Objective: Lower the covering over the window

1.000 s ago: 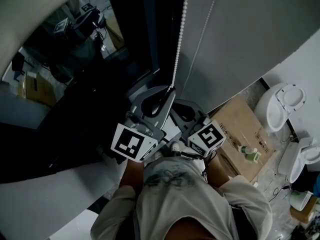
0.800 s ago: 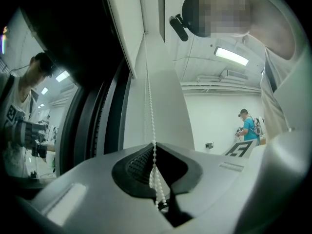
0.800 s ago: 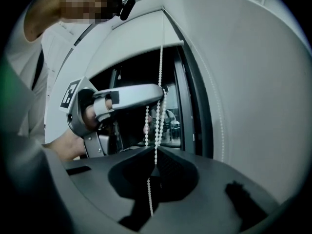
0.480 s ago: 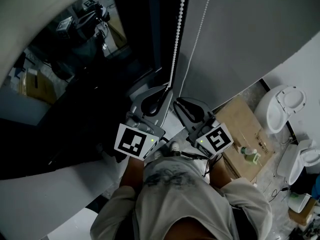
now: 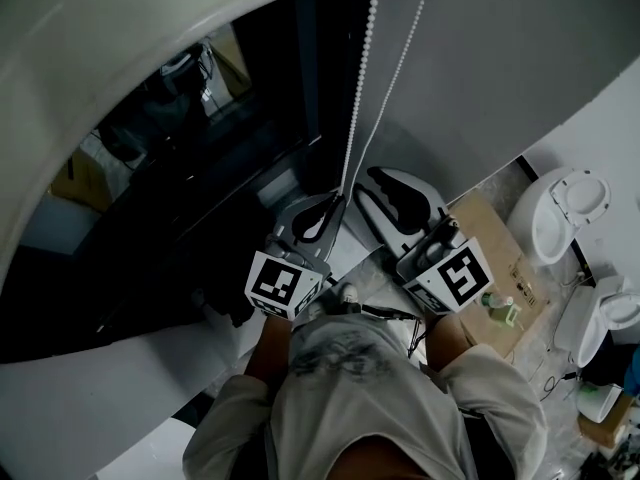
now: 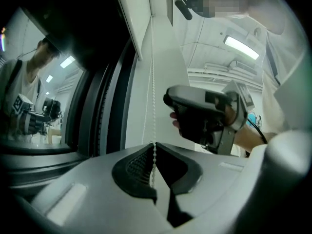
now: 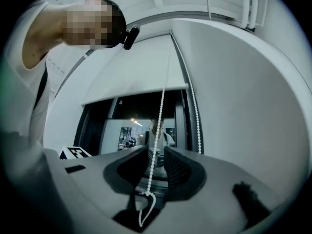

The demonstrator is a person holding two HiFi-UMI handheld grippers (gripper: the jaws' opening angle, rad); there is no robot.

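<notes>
Blind (image 7: 134, 74) is partly lowered: its hem sits across the upper window, and the glass (image 7: 141, 126) towards 6 o'clock is bare. Left gripper (image 6: 155, 147) is clenched on the bead chain (image 5: 360, 78), which hangs from 12 o'clock in the head view. Right gripper (image 7: 156, 155): jaws have just been opening, and the chain runs loose between them. Judgement: several more pulls are needed.
</notes>
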